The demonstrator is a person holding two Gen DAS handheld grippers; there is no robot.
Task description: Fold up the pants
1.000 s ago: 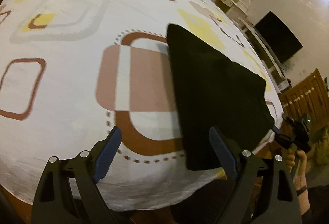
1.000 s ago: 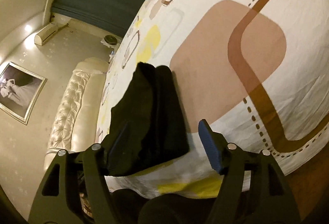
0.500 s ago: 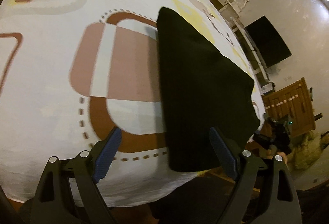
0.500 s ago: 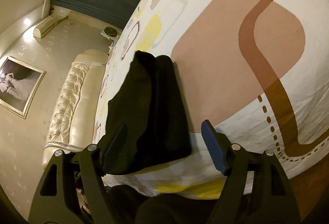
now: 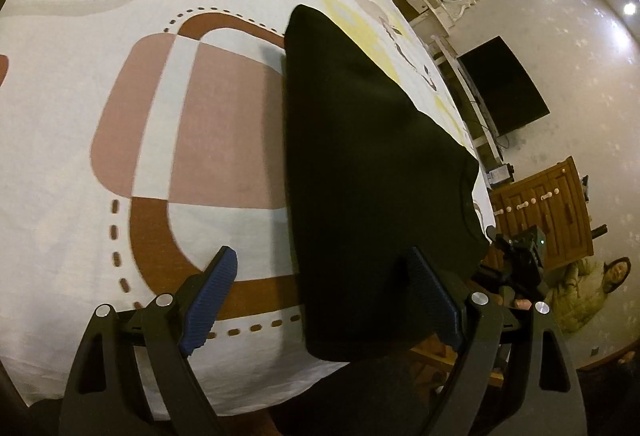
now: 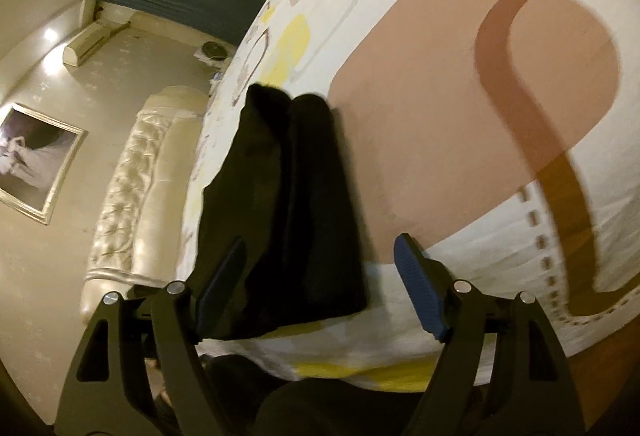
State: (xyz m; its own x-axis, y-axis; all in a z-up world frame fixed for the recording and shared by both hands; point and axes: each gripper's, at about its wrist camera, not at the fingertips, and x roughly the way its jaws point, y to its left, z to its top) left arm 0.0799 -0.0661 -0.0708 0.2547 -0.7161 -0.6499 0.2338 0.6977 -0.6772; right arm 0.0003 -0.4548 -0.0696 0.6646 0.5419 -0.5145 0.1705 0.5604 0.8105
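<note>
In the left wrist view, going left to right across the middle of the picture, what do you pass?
Patterned bedsheet → folded black pants → dark TV screen → wooden cabinet

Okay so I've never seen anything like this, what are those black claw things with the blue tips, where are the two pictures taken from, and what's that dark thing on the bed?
There is no robot here. A person holds a two-finger gripper in each hand, and a wide-angle camera on each looks forward along its fingers. One picture comes from the left gripper, the other from the right gripper. The blue tips are grip pads. The dark thing is black pants, folded into a narrow stack on a patterned bedsheet. Nothing is held: both grippers are open, the right one's jaws having just been opening around the near end of the pants.
</note>
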